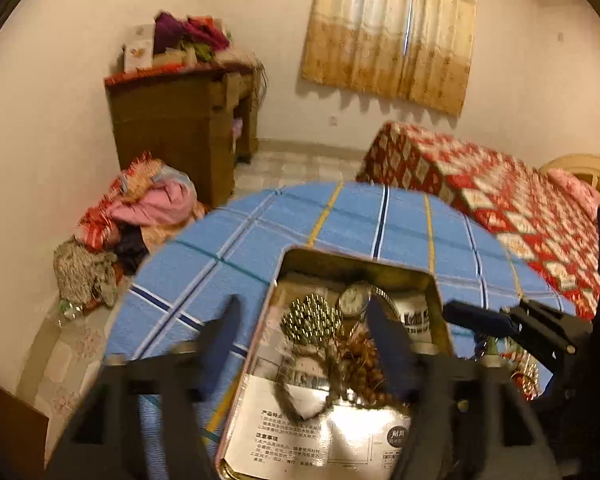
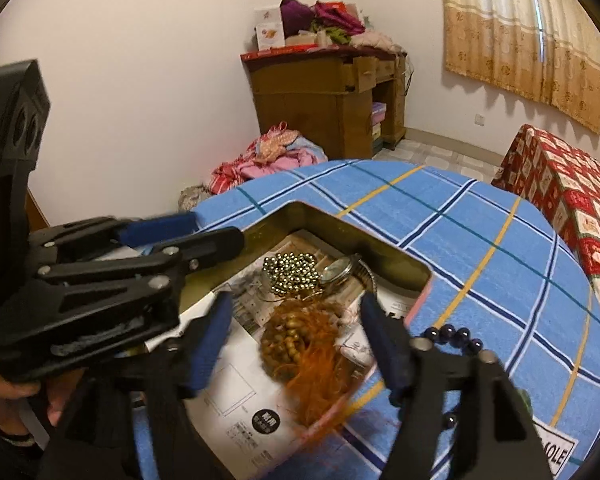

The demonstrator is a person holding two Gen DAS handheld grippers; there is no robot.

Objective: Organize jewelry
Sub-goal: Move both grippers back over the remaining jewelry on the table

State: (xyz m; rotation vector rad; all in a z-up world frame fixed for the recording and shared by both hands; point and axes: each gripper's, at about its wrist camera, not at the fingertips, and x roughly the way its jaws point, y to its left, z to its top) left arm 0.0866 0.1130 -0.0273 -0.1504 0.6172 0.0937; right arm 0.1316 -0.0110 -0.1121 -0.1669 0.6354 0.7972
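An open metal tin (image 1: 434,284) (image 2: 384,248) lined with printed paper sits on a blue plaid tablecloth (image 1: 260,232) (image 2: 480,240). Inside lie a shiny metal bead bracelet (image 1: 312,318) (image 2: 290,272), a wristwatch (image 1: 354,300) (image 2: 338,270) and a brown bead string with an orange tassel (image 1: 360,372) (image 2: 300,348). A dark bead bracelet (image 2: 454,336) lies on the cloth right of the tin. My left gripper (image 1: 304,344) is open, its fingers straddling the tin's left wall. My right gripper (image 2: 296,340) is open above the tasselled beads, which look blurred; it also shows in the left wrist view (image 1: 484,320).
A wooden desk (image 2: 324,96) piled with clothes stands by the far wall, with a heap of clothes (image 2: 260,160) on the floor. A bed with a red patterned cover (image 1: 500,200) is to the right. A curtain (image 1: 392,28) hangs on the wall.
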